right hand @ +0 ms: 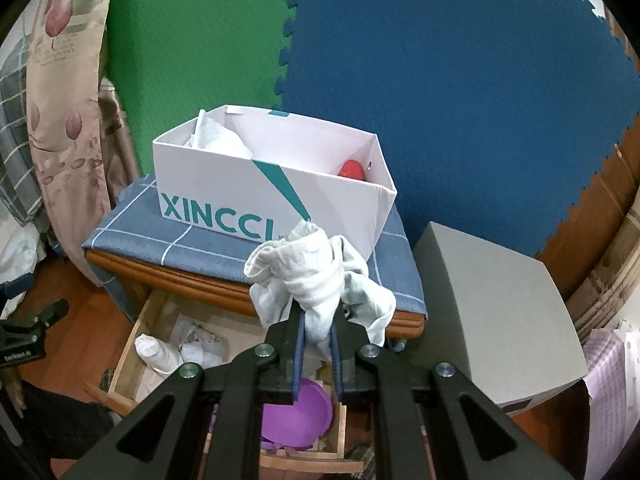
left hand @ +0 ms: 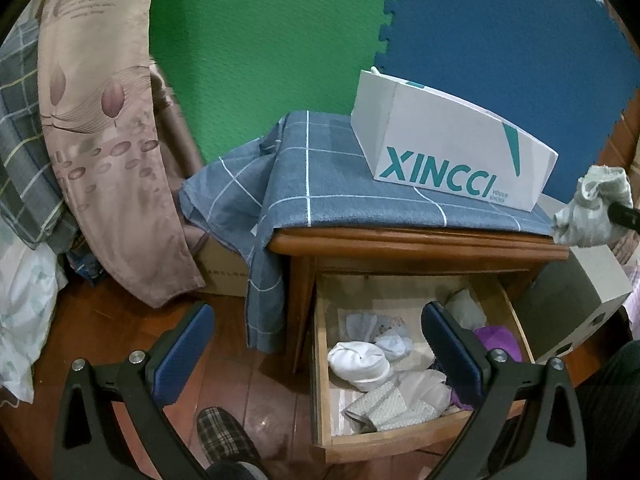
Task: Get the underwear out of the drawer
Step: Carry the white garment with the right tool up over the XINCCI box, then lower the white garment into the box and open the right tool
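Observation:
The wooden drawer (left hand: 320,380) of the nightstand stands pulled open, with several rolled white, grey and purple garments (left hand: 360,364) inside. My right gripper (right hand: 318,320) is shut on a crumpled pale grey underwear (right hand: 316,272) and holds it up above the drawer (right hand: 132,344), in front of the white XINCCI box (right hand: 224,184). The same underwear shows at the right edge of the left wrist view (left hand: 592,212). My left gripper (left hand: 318,332) is open and empty, above the drawer's front left.
The XINCCI box (left hand: 440,148) sits on a blue checked cloth (left hand: 320,176) on the nightstand; it holds white cloth (right hand: 216,140) and a red thing (right hand: 352,169). A grey box (right hand: 492,320) stands to the right. Curtain (left hand: 100,120) and bedding at left. A slippered foot (left hand: 224,436) on the floor.

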Available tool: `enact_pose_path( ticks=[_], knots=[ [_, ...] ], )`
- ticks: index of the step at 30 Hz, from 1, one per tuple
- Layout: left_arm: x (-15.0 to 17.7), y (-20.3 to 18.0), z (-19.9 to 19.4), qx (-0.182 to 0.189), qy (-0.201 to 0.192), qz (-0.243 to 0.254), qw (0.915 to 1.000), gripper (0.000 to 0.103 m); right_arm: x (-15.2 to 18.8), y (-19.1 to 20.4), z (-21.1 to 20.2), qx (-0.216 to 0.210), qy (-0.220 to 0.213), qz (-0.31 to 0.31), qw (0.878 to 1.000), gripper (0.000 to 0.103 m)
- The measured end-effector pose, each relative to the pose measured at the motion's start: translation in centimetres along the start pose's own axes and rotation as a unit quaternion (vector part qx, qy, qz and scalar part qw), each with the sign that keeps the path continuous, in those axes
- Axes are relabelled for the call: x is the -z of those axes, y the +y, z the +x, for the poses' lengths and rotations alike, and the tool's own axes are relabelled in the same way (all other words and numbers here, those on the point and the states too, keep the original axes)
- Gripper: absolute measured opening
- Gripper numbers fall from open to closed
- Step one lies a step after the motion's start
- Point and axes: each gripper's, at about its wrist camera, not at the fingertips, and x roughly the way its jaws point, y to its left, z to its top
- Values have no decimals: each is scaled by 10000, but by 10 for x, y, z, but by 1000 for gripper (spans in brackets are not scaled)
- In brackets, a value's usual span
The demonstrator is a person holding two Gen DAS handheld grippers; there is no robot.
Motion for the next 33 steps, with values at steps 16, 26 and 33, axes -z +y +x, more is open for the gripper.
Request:
enact_pose_path(
  ticks=[16,26,33],
  knots=[
    [6,-11,-3,139,91,141,9998,102,-103,-8,12,-237,-541,-20,9982,11],
    [7,-18,1,436,260,77,9987,102,-183,-3,91,-384,-184,30,9991,11],
    [10,-19,1,665,399,-2,9970,102,-217,5,178,-490,588,249,9968,11]
  ],
)
